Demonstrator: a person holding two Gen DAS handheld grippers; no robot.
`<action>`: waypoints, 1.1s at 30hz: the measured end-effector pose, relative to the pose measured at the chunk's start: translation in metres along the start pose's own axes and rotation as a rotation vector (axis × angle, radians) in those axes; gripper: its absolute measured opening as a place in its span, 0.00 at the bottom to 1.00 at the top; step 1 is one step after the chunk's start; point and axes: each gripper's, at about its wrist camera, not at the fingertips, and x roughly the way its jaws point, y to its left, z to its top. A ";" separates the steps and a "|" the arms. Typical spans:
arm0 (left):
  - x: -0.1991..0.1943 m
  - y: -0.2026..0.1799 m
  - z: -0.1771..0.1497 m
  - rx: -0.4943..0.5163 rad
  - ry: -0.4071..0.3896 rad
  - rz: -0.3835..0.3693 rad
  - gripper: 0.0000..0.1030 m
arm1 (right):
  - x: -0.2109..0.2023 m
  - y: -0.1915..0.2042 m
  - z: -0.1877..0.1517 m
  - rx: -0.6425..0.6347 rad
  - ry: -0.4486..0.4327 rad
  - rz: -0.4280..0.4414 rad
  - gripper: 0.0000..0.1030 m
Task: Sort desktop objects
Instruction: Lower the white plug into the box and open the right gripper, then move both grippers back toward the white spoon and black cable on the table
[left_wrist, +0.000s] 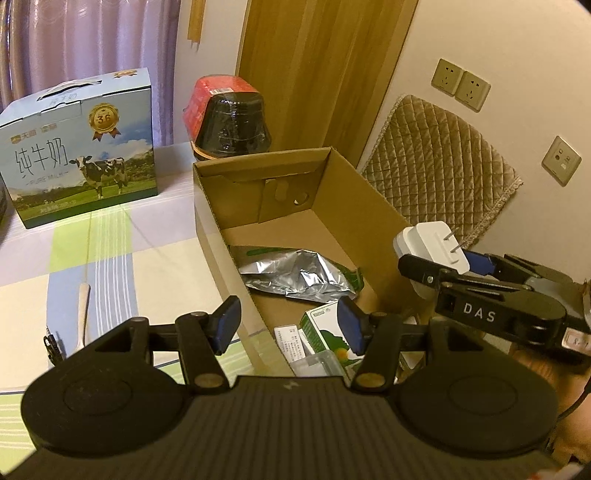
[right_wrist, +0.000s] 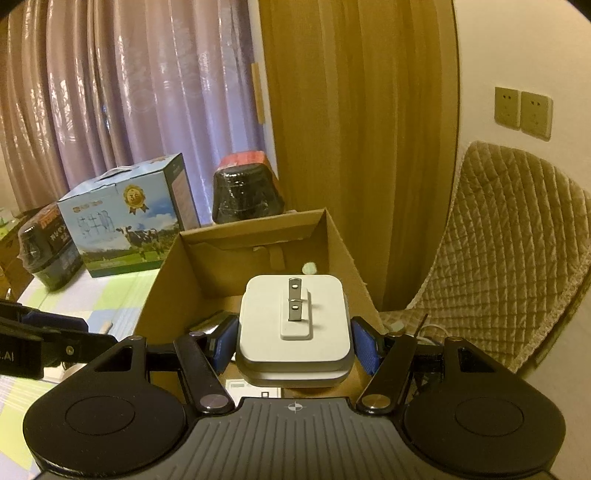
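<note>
Placement step: right gripper (right_wrist: 293, 345) clamps the white square plug-in charger (right_wrist: 293, 328) above the open brown cardboard box (left_wrist: 288, 206); left gripper (left_wrist: 288, 326), half-open and empty, hovers over the box's near end. Next move probably calls for lowering, then releasing.

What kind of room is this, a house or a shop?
Probably a room in someone's home. A curtain hangs behind a table with a checked tablecloth, a chair with a quilted cushion stands by wall sockets, and a milk carton box sits out.
</note>
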 end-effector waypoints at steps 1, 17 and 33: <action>-0.001 0.000 0.000 0.001 0.000 -0.001 0.51 | 0.001 0.001 0.001 0.000 -0.001 0.001 0.60; -0.010 0.008 -0.011 -0.001 0.003 0.015 0.58 | -0.020 -0.003 0.001 0.060 -0.041 -0.040 0.84; -0.076 0.050 -0.058 -0.036 -0.016 0.122 0.80 | -0.096 0.036 -0.023 0.126 -0.060 0.051 0.92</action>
